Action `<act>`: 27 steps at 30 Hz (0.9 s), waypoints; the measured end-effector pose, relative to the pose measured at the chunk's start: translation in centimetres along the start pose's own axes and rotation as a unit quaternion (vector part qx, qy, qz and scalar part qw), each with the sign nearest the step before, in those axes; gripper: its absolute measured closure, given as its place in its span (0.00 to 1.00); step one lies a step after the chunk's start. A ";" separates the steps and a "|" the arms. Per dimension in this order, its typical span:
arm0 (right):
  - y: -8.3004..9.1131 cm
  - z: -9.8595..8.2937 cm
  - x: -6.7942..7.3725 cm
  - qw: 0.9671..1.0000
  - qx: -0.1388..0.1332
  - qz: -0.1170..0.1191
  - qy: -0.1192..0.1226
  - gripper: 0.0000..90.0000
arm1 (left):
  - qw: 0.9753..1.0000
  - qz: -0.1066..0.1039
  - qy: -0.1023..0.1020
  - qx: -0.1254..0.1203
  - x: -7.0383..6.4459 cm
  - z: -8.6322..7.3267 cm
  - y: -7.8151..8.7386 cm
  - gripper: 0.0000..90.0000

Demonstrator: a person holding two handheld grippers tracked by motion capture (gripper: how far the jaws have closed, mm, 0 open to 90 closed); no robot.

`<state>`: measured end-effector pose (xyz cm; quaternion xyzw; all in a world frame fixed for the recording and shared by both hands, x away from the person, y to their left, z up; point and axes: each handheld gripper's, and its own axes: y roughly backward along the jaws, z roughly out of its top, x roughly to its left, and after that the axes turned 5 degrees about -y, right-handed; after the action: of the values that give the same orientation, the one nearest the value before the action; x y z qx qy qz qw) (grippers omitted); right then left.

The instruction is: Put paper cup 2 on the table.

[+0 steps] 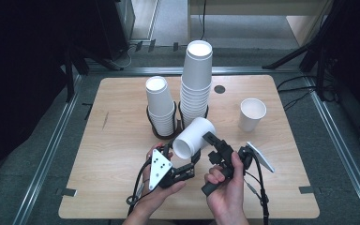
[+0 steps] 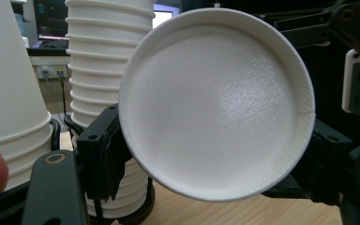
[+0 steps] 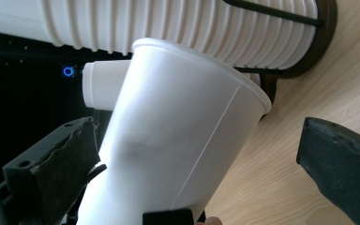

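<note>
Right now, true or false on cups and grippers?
1. Two cup stacks stand in black holders. True.
2. The stacks are equally tall. False: the right stack rises above the left stack.
3. The lone cup lies on its side. False: it stands upright, mouth up.
4. The left gripper has its fingers on both sides of the held cup. True.
5. The right gripper is shut. False: it is open, with one finger clear of the held cup.

The paper cup point(image 2: 215, 103) looks white, faintly glossy; the counter point(image 1: 122, 187) is pale matt wood; the fingers point(image 3: 342, 159) rough black rubber.
</note>
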<state>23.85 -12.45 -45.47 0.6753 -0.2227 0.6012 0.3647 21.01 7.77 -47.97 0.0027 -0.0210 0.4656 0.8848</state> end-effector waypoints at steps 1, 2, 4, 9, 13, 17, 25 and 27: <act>-0.4 0.1 -0.1 1.000 0.008 0.001 -0.019 0.00 | 1.000 -0.002 0.002 -0.001 0.0 0.0 0.0 0.26; -0.4 0.1 -0.1 1.000 0.008 0.001 -0.019 0.00 | 1.000 -0.002 0.001 -0.002 0.0 0.0 0.0 0.26; -0.9 0.2 -0.1 0.999 0.020 0.003 -0.034 0.00 | 1.000 -0.003 -0.003 -0.001 -0.1 0.0 0.0 0.26; -1.4 0.6 -0.4 0.997 0.030 0.017 -0.066 0.00 | 1.000 -0.006 -0.009 -0.002 -0.3 0.0 0.1 0.26; -1.8 0.8 -0.5 0.996 0.037 0.022 -0.084 0.00 | 1.000 -0.010 -0.010 0.001 -0.5 0.0 0.0 0.26; -2.4 1.1 -0.6 0.994 0.047 0.032 -0.099 0.00 | 1.000 -0.013 -0.014 0.001 -0.6 -0.1 0.0 0.26; -3.4 1.5 -1.3 0.990 0.071 0.046 -0.111 0.00 | 1.000 -0.024 -0.015 0.002 -0.7 -0.1 0.0 0.26; -3.5 1.6 -1.6 0.990 0.072 0.057 -0.111 0.01 | 1.000 -0.025 -0.014 0.000 -0.6 -0.1 0.0 0.26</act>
<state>27.26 -11.66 -47.81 0.7485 -0.2561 0.5569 0.2532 20.64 7.29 -48.12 0.0098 -0.0337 0.4431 0.8958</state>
